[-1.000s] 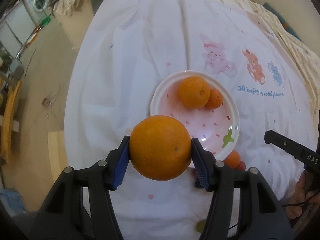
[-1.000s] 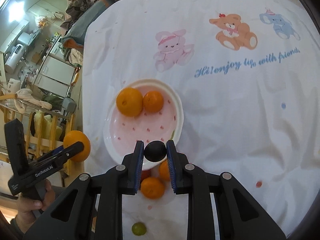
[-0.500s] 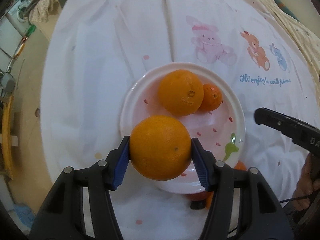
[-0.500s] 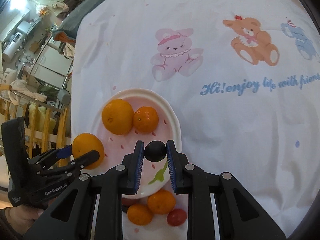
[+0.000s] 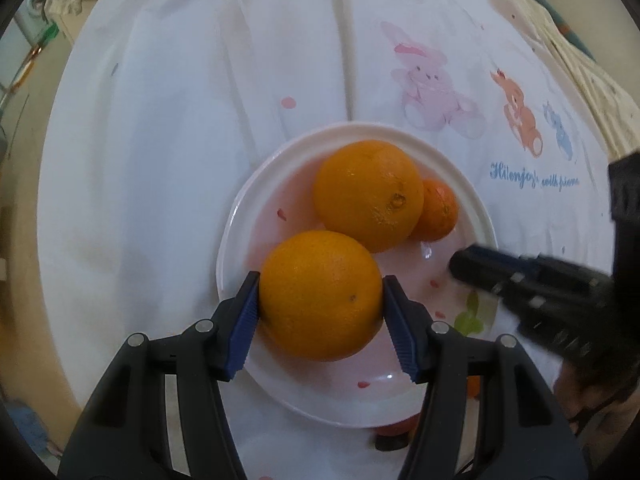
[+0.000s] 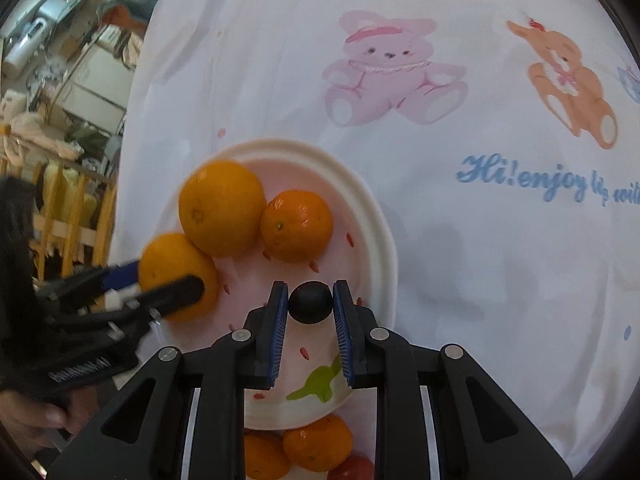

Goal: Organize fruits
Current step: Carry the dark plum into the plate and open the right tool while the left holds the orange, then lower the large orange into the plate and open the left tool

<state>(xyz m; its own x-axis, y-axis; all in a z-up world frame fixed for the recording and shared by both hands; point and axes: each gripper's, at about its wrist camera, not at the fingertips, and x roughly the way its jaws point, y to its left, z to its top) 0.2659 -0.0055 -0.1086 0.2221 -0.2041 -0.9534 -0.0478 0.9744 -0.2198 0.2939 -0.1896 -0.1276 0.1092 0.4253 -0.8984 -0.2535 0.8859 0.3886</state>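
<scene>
Orange (image 5: 320, 294), round with no long axis, clamped in left tongs (image 5: 320, 312); right tongs (image 6: 311, 304) clamp dark fruit (image 6: 311, 302).

plate (image 6: 376, 216) on tablecloth (image 6: 460, 240) | orange (image 6: 222, 206) left of mandarin (image 6: 297, 225) – touching – both in plate

A white cloth (image 5: 168, 128), matt and softly creased, printed with pastel bears, lies under a plate (image 5: 478, 216). The plate looks like glossy ceramic, white-rimmed with a pink glaze that catches small highlights. On the plate, two oranges (image 5: 366, 194) and a mandarin (image 5: 438, 210) have dimpled, faintly shiny peel. Above the plate's near side, a smooth, dull black fruit (image 6: 311, 302) sits between ribbed blue pads (image 6: 278, 328), rubber-like. The gripper bodies (image 5: 532, 400) look like matt black plastic with small silvery metal pins.
</scene>
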